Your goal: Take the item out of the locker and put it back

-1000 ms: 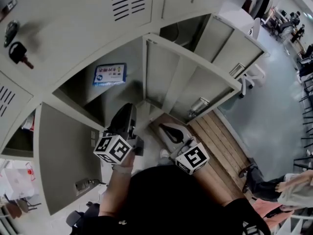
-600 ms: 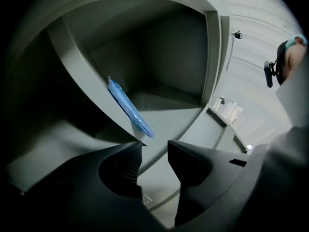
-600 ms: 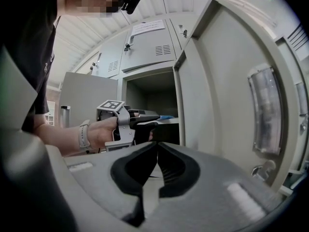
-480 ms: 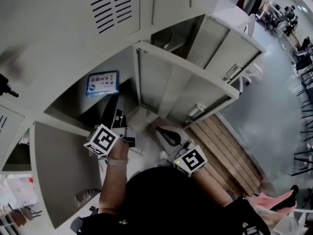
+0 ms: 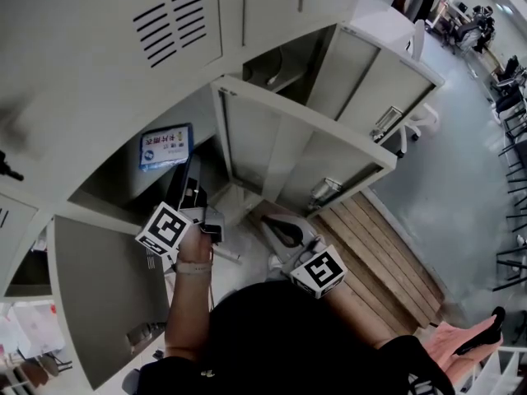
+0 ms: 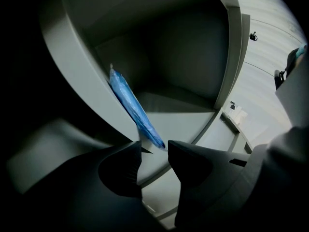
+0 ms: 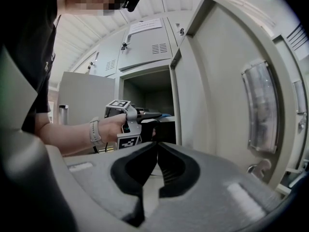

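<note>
A flat blue packet [image 5: 167, 146] stands inside the open locker compartment [image 5: 111, 189], leaning against its left wall [image 6: 77, 76]. My left gripper [image 5: 192, 169] reaches into the compartment mouth. In the left gripper view the jaws [image 6: 154, 148] stand open, with the lower tip of the blue packet [image 6: 133, 108] just beyond the gap and untouched. My right gripper [image 5: 268, 219] hangs lower, outside the locker. Its jaws [image 7: 158, 144] meet at the tips with nothing between them, and it looks at the left gripper [image 7: 145, 118] and the hand that holds it.
The compartment's door [image 5: 305, 151] stands swung open to the right, close beside my right gripper [image 7: 217, 81]. Another open door [image 5: 99, 286] hangs at the lower left. A wooden slatted platform [image 5: 387, 245] lies on the floor below. Closed vented locker doors [image 5: 177, 23] are above.
My left gripper has moved up and forward from below the compartment into its mouth, toward the blue packet. The right gripper has hardly moved.
</note>
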